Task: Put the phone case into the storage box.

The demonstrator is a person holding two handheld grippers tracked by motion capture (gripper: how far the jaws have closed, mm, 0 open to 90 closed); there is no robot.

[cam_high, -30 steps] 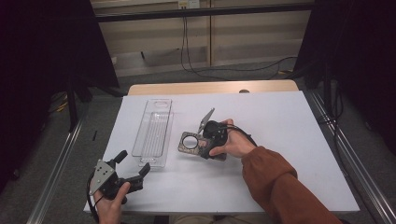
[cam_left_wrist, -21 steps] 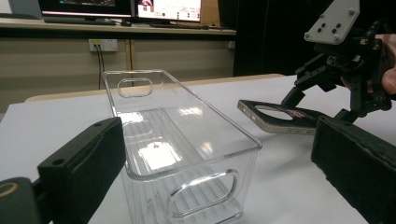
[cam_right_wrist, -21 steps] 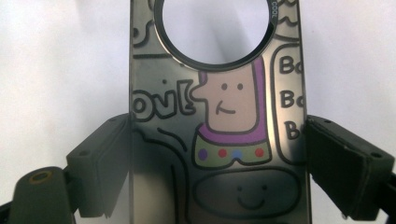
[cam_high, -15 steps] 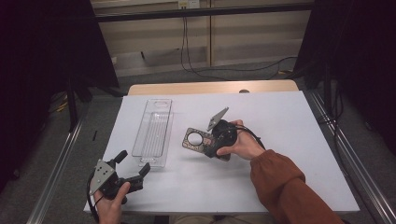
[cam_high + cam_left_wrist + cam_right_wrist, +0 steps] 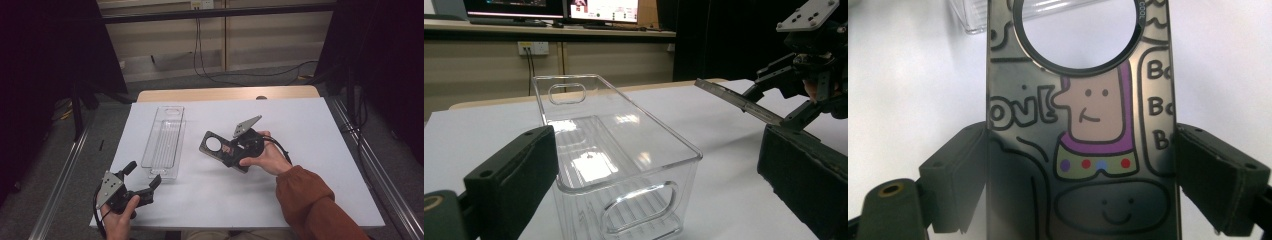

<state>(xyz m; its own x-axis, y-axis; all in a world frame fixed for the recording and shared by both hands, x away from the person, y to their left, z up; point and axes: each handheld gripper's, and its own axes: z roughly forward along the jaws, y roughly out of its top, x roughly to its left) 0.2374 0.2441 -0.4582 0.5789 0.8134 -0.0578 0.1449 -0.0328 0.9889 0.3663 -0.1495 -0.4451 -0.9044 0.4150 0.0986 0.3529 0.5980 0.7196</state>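
Card [image 5: 1083,125] sits clamped between right gripper [image 5: 235,148] jaws.

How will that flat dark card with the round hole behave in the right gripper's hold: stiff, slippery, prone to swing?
The card probably stays stiff: it juts from the right gripper without sagging. Its glossy printed face looks slippery. Pinched by its edges between the pads, it might pivot if bumped against the clear bin.
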